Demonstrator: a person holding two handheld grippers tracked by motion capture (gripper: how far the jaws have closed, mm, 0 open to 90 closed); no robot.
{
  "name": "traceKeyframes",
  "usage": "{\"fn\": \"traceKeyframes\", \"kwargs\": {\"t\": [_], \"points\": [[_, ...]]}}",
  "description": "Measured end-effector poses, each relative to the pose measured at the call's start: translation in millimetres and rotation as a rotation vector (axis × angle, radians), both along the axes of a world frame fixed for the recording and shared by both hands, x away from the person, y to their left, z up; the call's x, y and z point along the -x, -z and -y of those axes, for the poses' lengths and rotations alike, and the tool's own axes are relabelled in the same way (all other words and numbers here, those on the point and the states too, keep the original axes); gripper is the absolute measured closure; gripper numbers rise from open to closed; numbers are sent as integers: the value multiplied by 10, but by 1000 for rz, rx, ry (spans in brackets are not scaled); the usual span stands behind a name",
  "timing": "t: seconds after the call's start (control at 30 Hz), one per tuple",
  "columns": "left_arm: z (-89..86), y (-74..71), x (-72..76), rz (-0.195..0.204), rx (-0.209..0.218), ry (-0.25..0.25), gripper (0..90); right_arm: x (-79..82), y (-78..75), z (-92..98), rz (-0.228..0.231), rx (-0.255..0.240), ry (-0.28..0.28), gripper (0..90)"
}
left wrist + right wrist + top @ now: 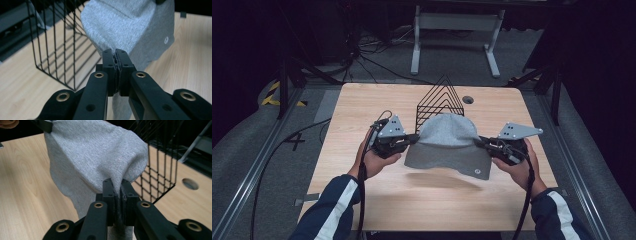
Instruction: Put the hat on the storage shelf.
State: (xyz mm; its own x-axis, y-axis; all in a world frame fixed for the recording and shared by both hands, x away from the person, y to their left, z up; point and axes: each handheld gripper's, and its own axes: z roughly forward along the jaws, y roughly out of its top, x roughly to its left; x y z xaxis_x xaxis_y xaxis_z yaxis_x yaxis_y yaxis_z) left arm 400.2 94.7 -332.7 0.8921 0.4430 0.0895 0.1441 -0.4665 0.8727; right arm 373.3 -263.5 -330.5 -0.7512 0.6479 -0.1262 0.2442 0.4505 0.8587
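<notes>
Jaws of left gripper [413,137] clenched on left edge of grey garment [447,145]; fabric pinched between black pads [110,65], seen close in left gripper view. Right gripper [479,142] likewise clamped on garment's right edge. Garment hangs stretched between both, centre of frame in high view, lifted clear of table [362,107], shadow beneath on wood. Small round logo at its lower right corner. Black wire rack [439,100] stands just behind garment, upper centre. Hands grip both tools at lower frame.
</notes>
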Motion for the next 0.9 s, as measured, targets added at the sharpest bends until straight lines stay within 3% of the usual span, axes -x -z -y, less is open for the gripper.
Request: {"fn": "traceKeyframes", "kwargs": {"t": [0.1,0.17,0.2,0.23,0.47,0.7,0.9], "points": [[9,-126,-21,2,21,2,874,-27,-104,20,16,2,5,843],[31,-312,-69,44,1,7,875,-65,-259,53,37,-11,13,843],[31,-312,-69,44,1,7,875,-81,-313,62,46,-8,18,843],[46,-426,-113,53,3,6,875,-104,-368,72,53,-18,21,843],[96,-667,-244,87,-4,-5,875,-227,-669,101,94,-25,38,843],[71,-1002,-395,135,18,-32,875,-351,-1042,86,142,-19,53,843],[85,-1203,-541,148,24,-56,875,-500,-1292,39,180,-6,75,844]]}}
